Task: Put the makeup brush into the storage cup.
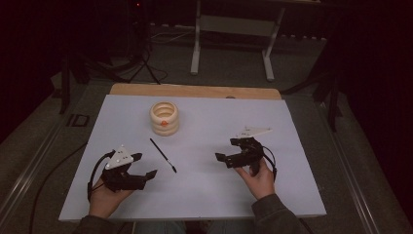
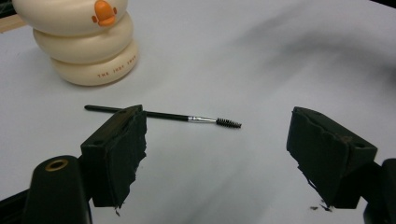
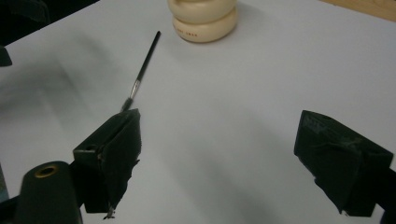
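My left gripper [image 1: 146, 165] waits near the table's [image 1: 292, 195] front left corner, jaws wide apart, holding nothing. The thin black spoolie brush [image 1: 163, 155] lies flat mid-table, easy to pinch. Behind it stands the cream ring-stacked duck holder [image 1: 164, 118]. My right gripper [image 1: 225, 149] rests open too.

The tabletop [image 1: 204, 185] is pale white with a wooden far edge. The ringed holder [image 1: 164, 118] is cream with an orange beak. The brush [image 1: 163, 155] is black. Both claws are black.
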A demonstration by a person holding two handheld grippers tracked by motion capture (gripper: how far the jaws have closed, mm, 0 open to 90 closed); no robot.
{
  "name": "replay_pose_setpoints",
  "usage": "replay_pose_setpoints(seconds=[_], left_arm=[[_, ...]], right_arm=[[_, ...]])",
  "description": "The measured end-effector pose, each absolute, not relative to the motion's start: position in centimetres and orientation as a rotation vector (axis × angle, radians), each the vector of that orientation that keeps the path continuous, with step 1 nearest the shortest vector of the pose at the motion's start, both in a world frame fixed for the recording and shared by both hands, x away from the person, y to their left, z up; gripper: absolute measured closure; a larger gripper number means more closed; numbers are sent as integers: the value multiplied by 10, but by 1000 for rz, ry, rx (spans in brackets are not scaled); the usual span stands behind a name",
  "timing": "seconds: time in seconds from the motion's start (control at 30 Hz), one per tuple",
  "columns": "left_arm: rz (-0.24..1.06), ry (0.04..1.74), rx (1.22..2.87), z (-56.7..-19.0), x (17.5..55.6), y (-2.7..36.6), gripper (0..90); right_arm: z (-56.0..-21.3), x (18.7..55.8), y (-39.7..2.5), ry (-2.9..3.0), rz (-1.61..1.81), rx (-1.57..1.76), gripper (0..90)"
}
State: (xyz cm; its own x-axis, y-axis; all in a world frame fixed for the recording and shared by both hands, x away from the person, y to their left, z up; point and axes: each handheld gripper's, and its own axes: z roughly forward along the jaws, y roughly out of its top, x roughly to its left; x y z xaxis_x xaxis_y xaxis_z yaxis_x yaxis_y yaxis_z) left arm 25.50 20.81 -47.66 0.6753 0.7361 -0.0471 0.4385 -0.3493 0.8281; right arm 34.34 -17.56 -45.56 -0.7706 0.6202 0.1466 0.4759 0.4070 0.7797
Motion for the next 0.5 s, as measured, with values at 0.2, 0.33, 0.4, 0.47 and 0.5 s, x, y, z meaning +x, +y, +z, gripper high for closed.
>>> replay_pose_setpoints(seconds=[0.2,0.33,0.4,0.47,0.5], left_arm=[[413,906,1997,-478,256,208,205],[416,904,1992,-476,256,209,205],[417,902,1989,-476,256,209,205],[414,903,1990,-476,256,209,205],[416,903,1993,-476,256,208,205]], right_arm=[[-452,355,-150,2539,1278,935,152],[-448,359,-133,2551,1270,901,153],[-447,360,-125,2554,1270,884,153],[-445,362,-118,2563,1269,871,154],[-445,363,-115,2566,1268,868,158]])
